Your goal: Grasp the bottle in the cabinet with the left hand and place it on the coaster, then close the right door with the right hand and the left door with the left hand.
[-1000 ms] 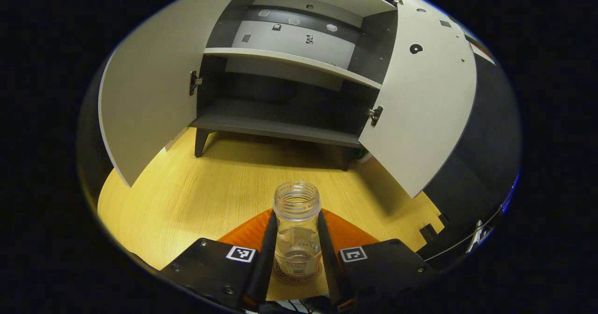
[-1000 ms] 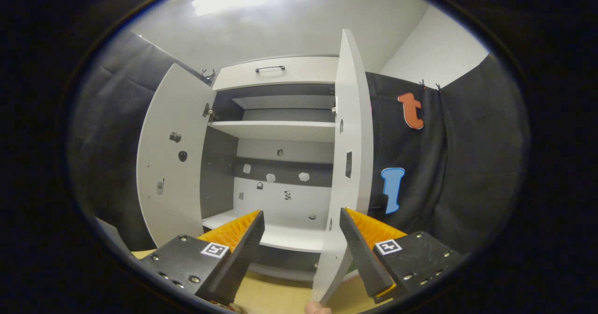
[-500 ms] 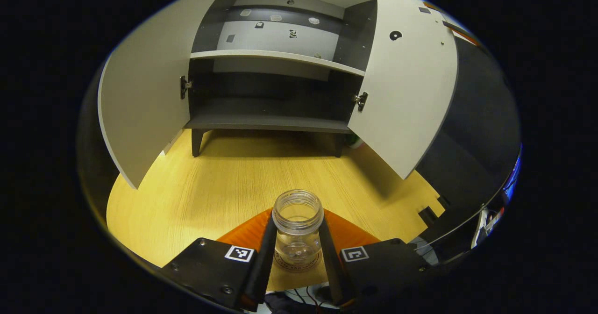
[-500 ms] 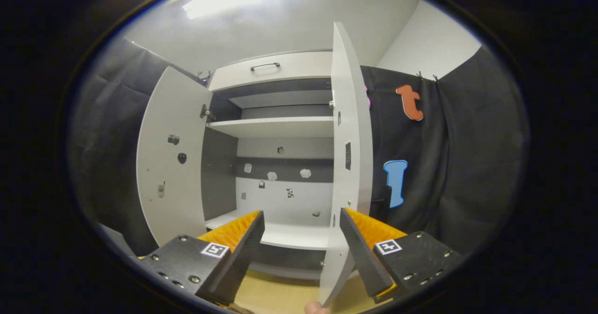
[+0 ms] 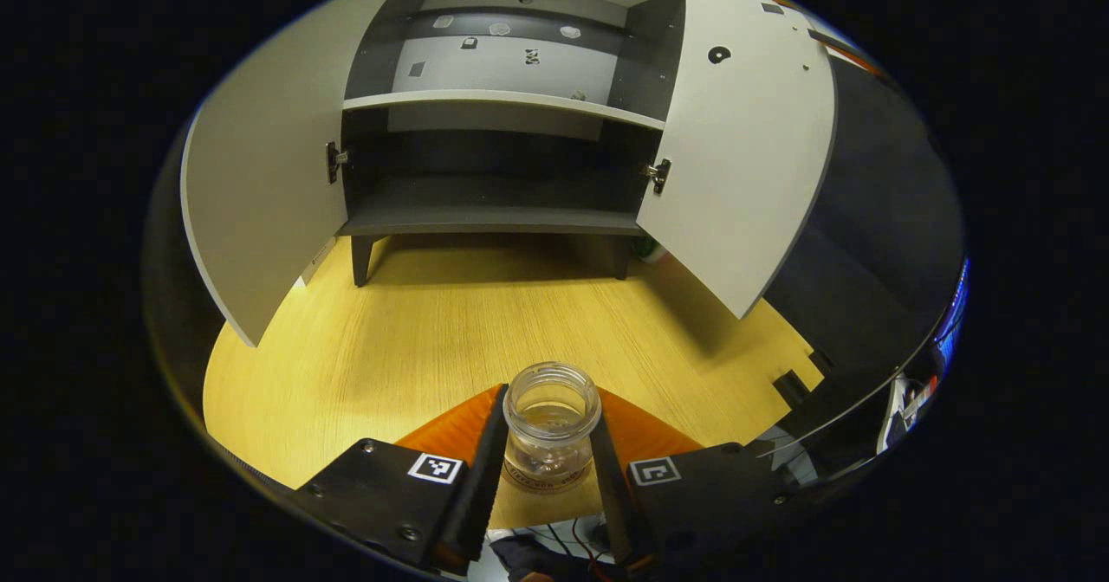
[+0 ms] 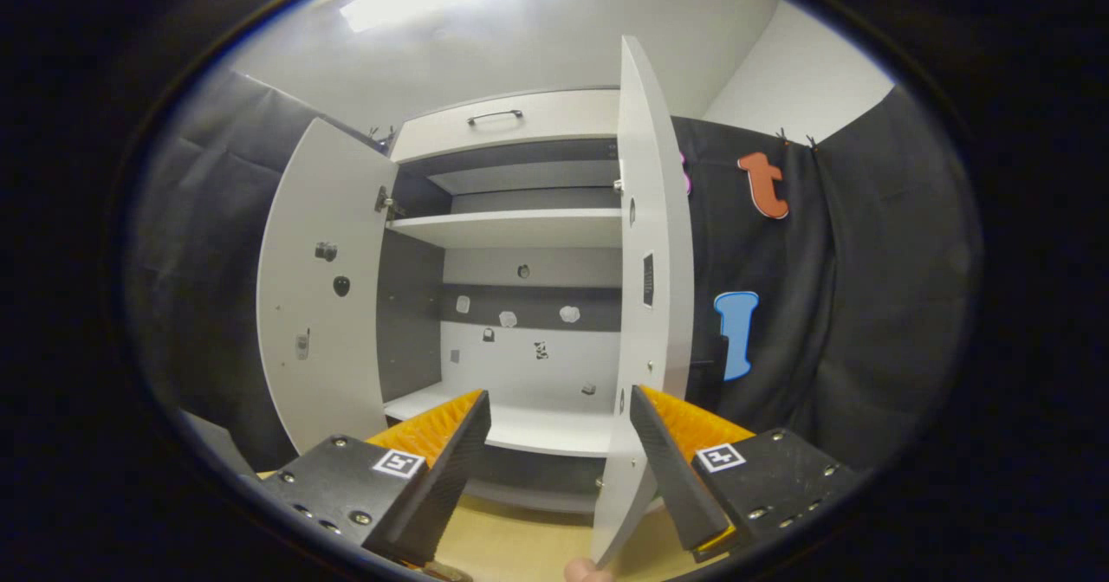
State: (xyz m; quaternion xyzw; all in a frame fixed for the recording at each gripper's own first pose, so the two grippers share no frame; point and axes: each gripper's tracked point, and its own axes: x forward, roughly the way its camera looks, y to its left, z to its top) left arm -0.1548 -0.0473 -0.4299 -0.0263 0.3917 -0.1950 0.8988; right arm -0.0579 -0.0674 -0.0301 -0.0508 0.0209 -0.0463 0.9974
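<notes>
A clear, capless bottle (image 5: 552,426) stands upright between the fingers of my left gripper (image 5: 546,469), which is shut on its sides. Under its base lies a round brown-rimmed coaster (image 5: 541,481) on the wooden table (image 5: 416,339); I cannot tell if the bottle touches it. Beyond stands the cabinet (image 5: 494,101) with its left door (image 5: 260,184) and right door (image 5: 745,158) both swung wide. In the right gripper view, my right gripper (image 6: 559,443) is open, close to the front edge of the right door (image 6: 648,305), with the left door (image 6: 316,305) farther off.
The cabinet's shelves (image 6: 511,229) hold nothing I can see, and a drawer with a handle (image 6: 494,117) sits on top. Black cloth walls (image 6: 832,322) close in the booth. A fingertip (image 6: 582,572) shows below the right door's edge.
The left gripper has drawn back and tipped downward with the bottle, which now sits lower over the coaster. The right gripper has hardly moved.
</notes>
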